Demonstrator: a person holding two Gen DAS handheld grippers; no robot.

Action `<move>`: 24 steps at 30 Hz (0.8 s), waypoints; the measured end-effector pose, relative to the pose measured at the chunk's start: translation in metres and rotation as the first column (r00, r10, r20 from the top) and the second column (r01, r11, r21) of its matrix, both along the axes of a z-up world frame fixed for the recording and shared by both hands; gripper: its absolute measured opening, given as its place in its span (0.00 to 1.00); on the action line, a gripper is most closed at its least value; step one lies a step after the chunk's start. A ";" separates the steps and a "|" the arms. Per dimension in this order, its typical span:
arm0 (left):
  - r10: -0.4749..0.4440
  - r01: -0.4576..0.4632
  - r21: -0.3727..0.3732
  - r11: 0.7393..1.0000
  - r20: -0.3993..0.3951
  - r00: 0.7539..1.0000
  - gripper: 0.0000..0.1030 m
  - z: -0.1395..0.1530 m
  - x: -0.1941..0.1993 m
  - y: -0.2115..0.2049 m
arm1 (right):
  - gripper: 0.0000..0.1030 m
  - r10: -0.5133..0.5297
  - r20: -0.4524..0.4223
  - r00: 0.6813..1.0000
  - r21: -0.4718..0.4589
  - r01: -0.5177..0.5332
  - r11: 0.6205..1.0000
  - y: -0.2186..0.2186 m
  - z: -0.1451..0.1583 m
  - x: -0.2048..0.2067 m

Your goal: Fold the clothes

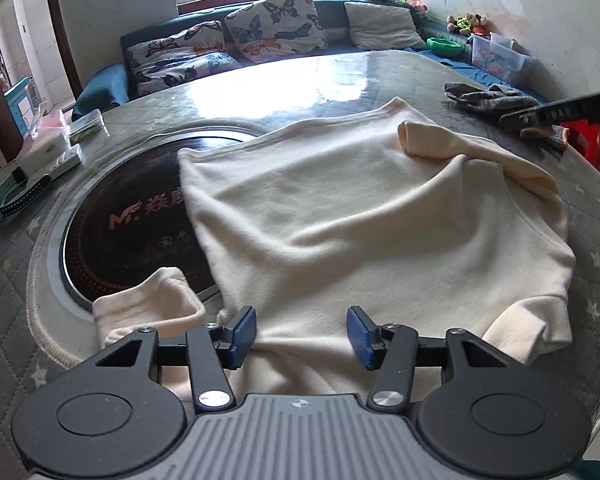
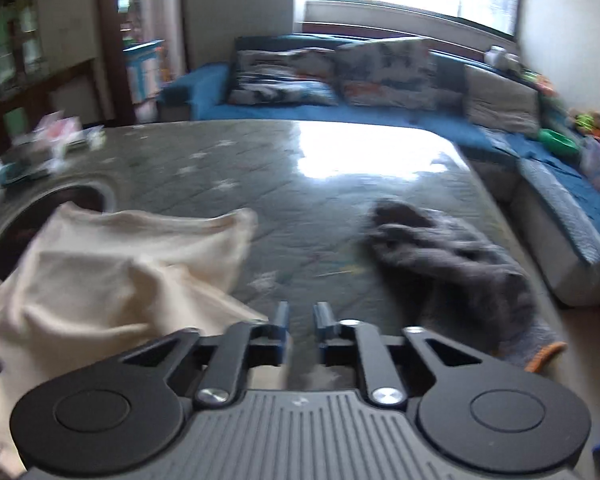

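A cream long-sleeved top (image 1: 360,216) lies spread on the quilted table, partly over a round black cooktop (image 1: 132,216). One sleeve is folded over its upper right, another cuff (image 1: 152,304) lies at the lower left. My left gripper (image 1: 302,334) is open, its blue pads just above the top's near edge, holding nothing. In the blurred right wrist view the top (image 2: 112,276) lies to the left. My right gripper (image 2: 302,326) hovers over bare table between the top and a grey garment (image 2: 456,264), its jaws a narrow gap apart and empty.
A grey knitted garment (image 1: 488,98) lies at the table's far right. Boxes and a blue strap (image 1: 20,196) sit at the table's left edge. A blue sofa with butterfly cushions (image 1: 276,26) runs behind the table. Toys and a plastic bin (image 1: 500,54) stand at the right.
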State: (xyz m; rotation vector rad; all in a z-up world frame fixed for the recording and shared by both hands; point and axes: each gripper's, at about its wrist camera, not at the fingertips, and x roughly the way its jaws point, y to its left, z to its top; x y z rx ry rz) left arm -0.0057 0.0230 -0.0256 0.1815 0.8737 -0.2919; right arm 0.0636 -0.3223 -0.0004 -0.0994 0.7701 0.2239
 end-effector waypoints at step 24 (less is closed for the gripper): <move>0.037 -0.037 0.014 0.999 -0.001 0.999 0.53 0.004 -0.004 0.019 | 0.05 0.116 0.043 0.992 -0.049 -0.114 0.992 0.043 -0.001 0.006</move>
